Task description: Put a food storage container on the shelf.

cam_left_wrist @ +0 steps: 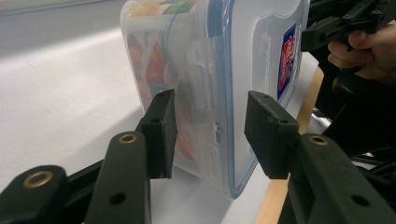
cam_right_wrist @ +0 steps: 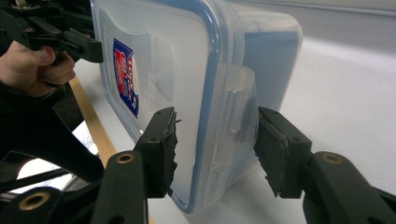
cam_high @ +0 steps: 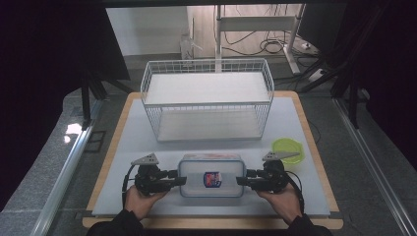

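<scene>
Clear lidded container (cam_high: 212, 175) sits on counter (cam_high: 147, 142), near front edge. Left hand-held gripper (cam_high: 181, 180) and right hand-held gripper (cam_high: 241, 180) each parted wide, jaws straddling container's end latches, not clamped. Wire basket (cam_high: 206, 98) behind.

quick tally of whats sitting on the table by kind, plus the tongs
wire basket shelf: 1
clear lidded food container: 1
green bowl: 1
tongs: 2, left tongs and right tongs, each with jaws open around a lid latch at either end of the container
total: 5
</scene>
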`<state>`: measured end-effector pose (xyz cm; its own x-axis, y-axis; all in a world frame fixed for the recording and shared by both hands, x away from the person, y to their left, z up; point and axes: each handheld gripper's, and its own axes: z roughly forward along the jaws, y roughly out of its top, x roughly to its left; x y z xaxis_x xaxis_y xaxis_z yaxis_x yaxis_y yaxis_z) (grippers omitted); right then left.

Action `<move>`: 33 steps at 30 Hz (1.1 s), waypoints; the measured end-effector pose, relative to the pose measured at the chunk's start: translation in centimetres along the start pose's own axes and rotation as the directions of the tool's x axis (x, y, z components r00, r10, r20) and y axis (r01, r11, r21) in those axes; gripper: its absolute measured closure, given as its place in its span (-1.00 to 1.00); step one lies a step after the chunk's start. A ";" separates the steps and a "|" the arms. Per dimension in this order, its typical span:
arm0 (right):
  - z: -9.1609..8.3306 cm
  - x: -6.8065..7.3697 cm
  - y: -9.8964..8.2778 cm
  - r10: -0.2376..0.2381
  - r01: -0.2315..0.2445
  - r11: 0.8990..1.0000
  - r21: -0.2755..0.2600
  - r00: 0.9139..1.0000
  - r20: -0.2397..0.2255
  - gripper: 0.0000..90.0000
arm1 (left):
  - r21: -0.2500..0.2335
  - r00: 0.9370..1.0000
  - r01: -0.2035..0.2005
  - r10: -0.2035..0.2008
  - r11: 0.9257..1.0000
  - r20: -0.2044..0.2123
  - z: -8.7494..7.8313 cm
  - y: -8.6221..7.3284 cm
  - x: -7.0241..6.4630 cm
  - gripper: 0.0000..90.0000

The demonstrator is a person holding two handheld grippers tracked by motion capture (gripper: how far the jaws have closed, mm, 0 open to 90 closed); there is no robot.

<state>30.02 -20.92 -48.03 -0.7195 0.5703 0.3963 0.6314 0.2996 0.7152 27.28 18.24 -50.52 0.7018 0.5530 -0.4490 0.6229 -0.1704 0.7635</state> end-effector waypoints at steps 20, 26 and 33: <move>-1.3 0.6 3.8 -0.040 0.040 0.993 -0.115 0.999 0.006 0.10 | -0.075 0.999 -0.045 0.043 0.996 -0.025 -1.9 3.6 -0.3 0.22; -1.6 0.9 5.8 -0.068 0.069 0.989 -0.131 0.998 0.016 0.10 | -0.091 0.998 -0.063 0.060 0.994 -0.033 -2.7 5.3 -0.2 0.22; -2.1 1.2 7.7 -0.079 0.081 0.985 -0.155 0.997 0.023 0.10 | -0.097 0.996 -0.085 0.081 0.992 -0.040 -3.5 7.5 -0.2 0.22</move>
<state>33.42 -19.60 -40.87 -0.7602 0.5624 0.3254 0.5185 0.2232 0.8254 30.60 19.72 -43.08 0.7356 0.5698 -0.3664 0.5246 -0.1368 0.8403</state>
